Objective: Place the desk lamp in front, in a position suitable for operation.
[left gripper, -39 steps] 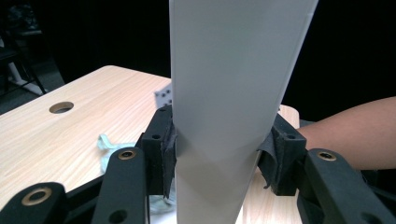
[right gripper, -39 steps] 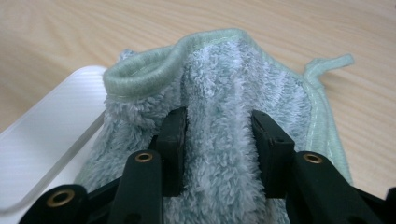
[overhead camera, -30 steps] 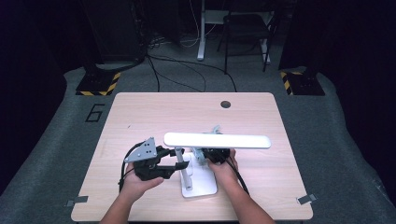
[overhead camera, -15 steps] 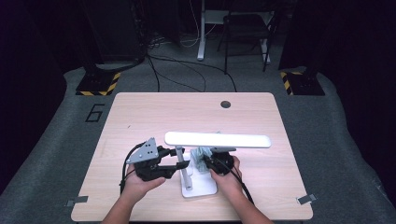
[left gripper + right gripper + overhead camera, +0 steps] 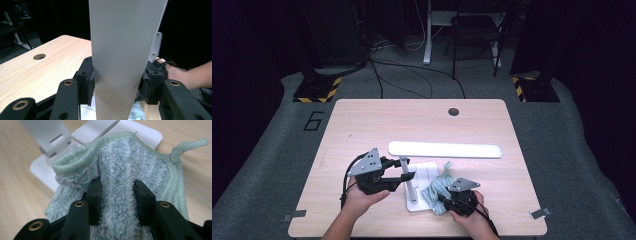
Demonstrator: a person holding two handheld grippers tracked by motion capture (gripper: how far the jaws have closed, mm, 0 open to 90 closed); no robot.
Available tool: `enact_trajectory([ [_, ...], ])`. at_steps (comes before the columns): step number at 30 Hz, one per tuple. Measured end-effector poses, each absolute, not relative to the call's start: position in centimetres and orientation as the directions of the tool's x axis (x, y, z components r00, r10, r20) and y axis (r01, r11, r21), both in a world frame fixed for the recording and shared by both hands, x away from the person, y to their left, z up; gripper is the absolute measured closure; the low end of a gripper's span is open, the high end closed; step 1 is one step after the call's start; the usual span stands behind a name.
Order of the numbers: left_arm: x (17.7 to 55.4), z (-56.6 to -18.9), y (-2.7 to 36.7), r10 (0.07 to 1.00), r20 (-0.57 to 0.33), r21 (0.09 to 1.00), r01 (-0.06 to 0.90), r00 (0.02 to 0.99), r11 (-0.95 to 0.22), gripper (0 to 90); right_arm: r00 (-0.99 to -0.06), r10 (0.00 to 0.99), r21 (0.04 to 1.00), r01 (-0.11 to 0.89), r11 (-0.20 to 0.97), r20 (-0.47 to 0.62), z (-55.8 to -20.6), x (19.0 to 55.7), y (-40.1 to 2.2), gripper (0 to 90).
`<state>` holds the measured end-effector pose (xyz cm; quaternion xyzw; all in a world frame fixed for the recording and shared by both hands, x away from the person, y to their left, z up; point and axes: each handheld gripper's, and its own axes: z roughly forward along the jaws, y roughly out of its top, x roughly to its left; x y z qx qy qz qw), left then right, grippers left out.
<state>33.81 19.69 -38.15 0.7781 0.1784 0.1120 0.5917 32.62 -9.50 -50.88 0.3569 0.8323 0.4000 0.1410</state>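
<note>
Bunching between right gripper (image 5: 116, 195) fingers (image 5: 95, 192): green cloth (image 5: 120, 170), over lamp base (image 5: 140, 132).

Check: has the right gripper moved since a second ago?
Yes. The right gripper, shut on the green cloth, slid from beside the lamp post toward the table's near edge.

"6" on the floor mat (image 5: 313, 121)

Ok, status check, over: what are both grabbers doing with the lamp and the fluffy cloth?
Left gripper clamps white desk lamp's post. Right gripper pinches fluffy pale-green cloth on lamp base. Nothing blocking.
</note>
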Motion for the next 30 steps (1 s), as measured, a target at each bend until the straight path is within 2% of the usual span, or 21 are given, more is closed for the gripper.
enact_trajectory([
  [8, 33.8, -38.2, 19.7, 0.408, -0.041, 0.961, 0.148, 0.912, -0.234, 52.8, -0.712, 0.702, 0.766, 0.461, 0.448, 0.019, -50.8, 30.9, -9.4, 62.6],
  [21, 34.1, -38.3, 19.9, 0.401, -0.054, 0.962, 0.156, 0.914, -0.226, 52.6, -0.718, 0.695, 0.764, 0.428, 0.483, -0.038, -50.8, 33.4, -8.3, 61.0],
  [30, 34.4, -38.4, 20.2, 0.383, -0.073, 0.963, 0.166, 0.921, -0.215, 52.0, -0.665, 0.746, 0.786, 0.444, 0.430, -0.032, -51.1, 36.4, -7.4, 60.8],
])
